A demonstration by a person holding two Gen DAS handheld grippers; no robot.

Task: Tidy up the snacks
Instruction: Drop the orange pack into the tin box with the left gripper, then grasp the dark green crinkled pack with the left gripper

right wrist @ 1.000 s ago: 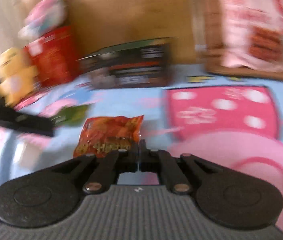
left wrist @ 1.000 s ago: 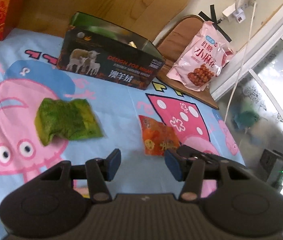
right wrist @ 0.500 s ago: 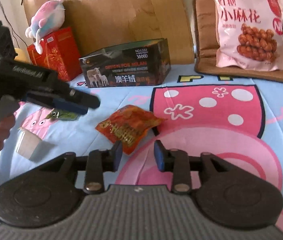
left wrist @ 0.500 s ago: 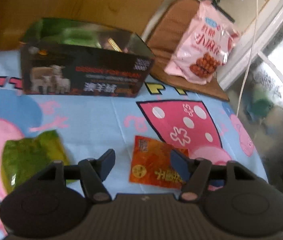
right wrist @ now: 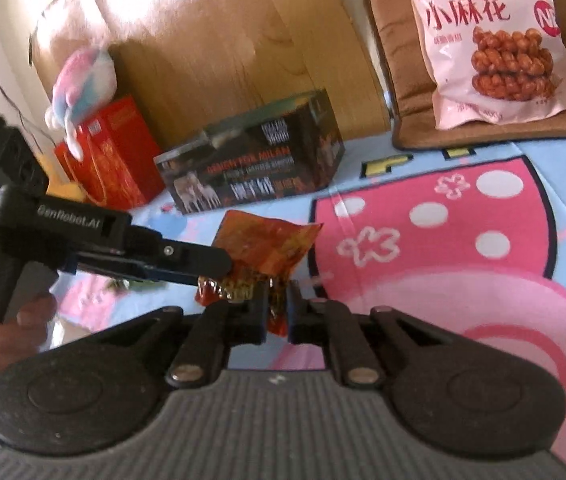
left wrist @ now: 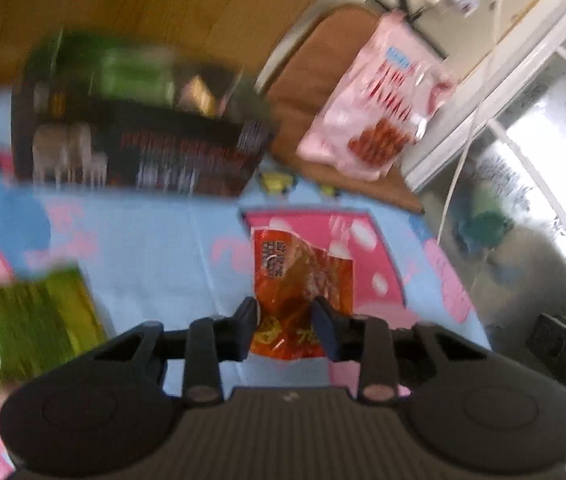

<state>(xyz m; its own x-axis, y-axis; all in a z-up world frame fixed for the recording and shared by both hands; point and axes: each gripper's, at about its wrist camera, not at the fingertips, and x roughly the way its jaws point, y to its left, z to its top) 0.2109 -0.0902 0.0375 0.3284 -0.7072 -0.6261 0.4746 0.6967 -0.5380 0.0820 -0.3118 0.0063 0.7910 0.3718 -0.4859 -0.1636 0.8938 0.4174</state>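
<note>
An orange snack packet [left wrist: 299,280] lies crumpled on the blue and pink cartoon sheet [right wrist: 463,240]. My left gripper [left wrist: 285,320] has the packet's near end between its fingers, and its jaws are closing on it. In the right wrist view the left gripper [right wrist: 219,270] comes in from the left and pinches the packet [right wrist: 271,244] at its lower left edge. My right gripper [right wrist: 277,312] is shut on the packet's near corner. A green snack packet [left wrist: 31,320] lies to the left. The dark open box [left wrist: 143,152] with sheep printed on it stands behind.
A large pink snack bag [right wrist: 491,40] leans on a brown chair cushion [left wrist: 311,80] at the back right. A red box [right wrist: 115,156] with a plush toy [right wrist: 83,84] on it stands left of the dark box [right wrist: 255,172]. A hand [right wrist: 11,332] holds the left gripper's handle.
The left gripper swung right from beside the green packet to the orange one and narrowed around it. The right gripper opened, then shut on the packet's corner. The packet now looks bunched up.
</note>
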